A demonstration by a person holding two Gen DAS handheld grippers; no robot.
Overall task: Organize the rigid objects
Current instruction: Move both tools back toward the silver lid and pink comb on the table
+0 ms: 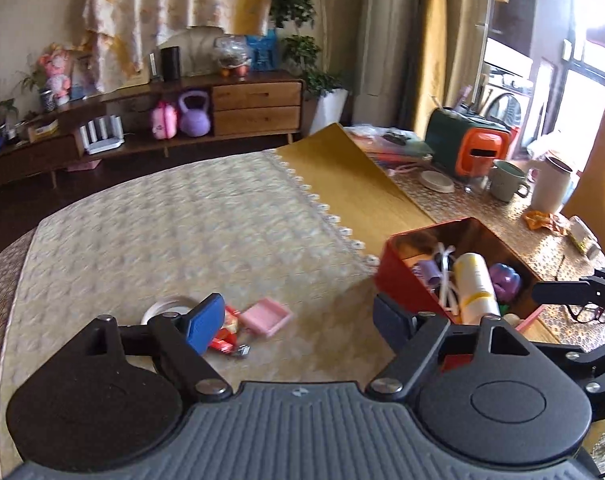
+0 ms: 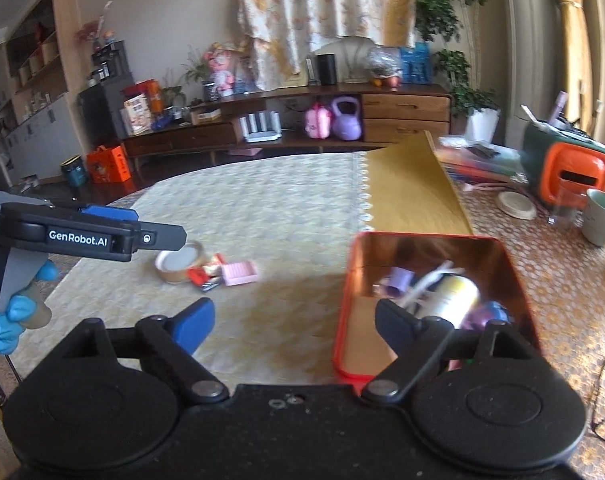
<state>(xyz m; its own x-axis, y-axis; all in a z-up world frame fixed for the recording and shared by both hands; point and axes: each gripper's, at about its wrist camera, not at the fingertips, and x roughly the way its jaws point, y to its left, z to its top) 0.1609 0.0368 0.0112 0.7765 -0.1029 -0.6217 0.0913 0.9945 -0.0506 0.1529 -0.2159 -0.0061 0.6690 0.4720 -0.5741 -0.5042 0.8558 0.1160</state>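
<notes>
A red tin box (image 1: 398, 280) stands on the table at the right and holds a white bottle (image 1: 476, 280), a purple toy (image 1: 504, 280) and other small things. Left of it on the cream cloth lie a pink tray (image 1: 266, 316), red packets (image 1: 224, 340) and a tape roll (image 1: 164, 308). My left gripper (image 1: 298, 320) hangs open and empty above the cloth between the pile and the tin. My right gripper (image 2: 294, 324) is open and empty too, its right finger over the tin (image 2: 344, 300). The bottle (image 2: 454, 296), the pink tray (image 2: 240, 272) and the tape roll (image 2: 178, 264) also show there.
A yellow mat (image 1: 342, 168) lies behind the tin. Mugs (image 1: 506, 180), a green and orange box (image 1: 474, 148) and glasses (image 1: 590, 314) crowd the table's right side. A blue-gloved hand (image 2: 6, 320) holds the left gripper (image 2: 158, 236). A wooden sideboard (image 1: 254, 108) stands behind.
</notes>
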